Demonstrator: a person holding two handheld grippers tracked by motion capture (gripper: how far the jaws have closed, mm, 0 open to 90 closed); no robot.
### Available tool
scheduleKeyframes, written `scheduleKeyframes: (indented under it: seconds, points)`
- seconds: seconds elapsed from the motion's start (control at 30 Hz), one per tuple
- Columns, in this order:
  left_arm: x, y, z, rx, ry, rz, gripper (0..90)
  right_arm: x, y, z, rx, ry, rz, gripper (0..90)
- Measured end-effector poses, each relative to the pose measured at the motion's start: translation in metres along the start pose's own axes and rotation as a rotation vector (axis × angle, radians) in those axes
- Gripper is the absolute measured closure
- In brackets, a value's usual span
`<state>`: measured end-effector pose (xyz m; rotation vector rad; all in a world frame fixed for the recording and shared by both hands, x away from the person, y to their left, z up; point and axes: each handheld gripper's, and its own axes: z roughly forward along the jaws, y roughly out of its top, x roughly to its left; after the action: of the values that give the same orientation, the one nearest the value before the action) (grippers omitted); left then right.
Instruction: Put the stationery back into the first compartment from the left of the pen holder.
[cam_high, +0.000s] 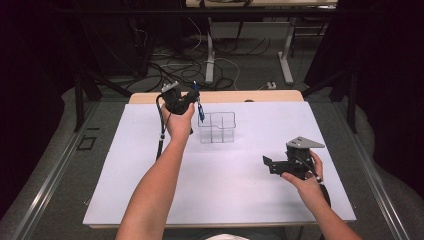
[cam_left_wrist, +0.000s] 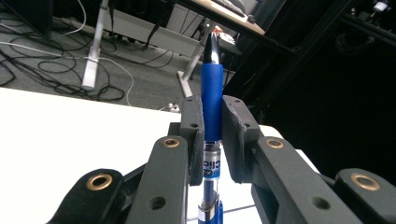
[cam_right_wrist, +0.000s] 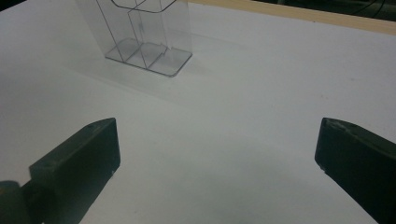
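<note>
Left gripper: clamping a blue pen, hovering at 10 o'clock of the clear organizer.
Right gripper: gaping wide, gripping nothing, at 4 o'clock.

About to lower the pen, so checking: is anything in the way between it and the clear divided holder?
Nothing visible. The left gripper holds the blue pen beside the clear holder's left rim, and its compartments look empty.
</note>
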<state>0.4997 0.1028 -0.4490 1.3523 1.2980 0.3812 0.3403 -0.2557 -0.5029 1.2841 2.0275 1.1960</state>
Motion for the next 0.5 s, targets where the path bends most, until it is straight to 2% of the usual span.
scheduleKeyframes:
  seconds: [0.5]
  points:
    - [0.001, -0.019, 0.008, 0.048, 0.005, -0.002, 79.5, 0.001, 0.000, 0.001, 0.003, 0.009, 0.000, 0.0]
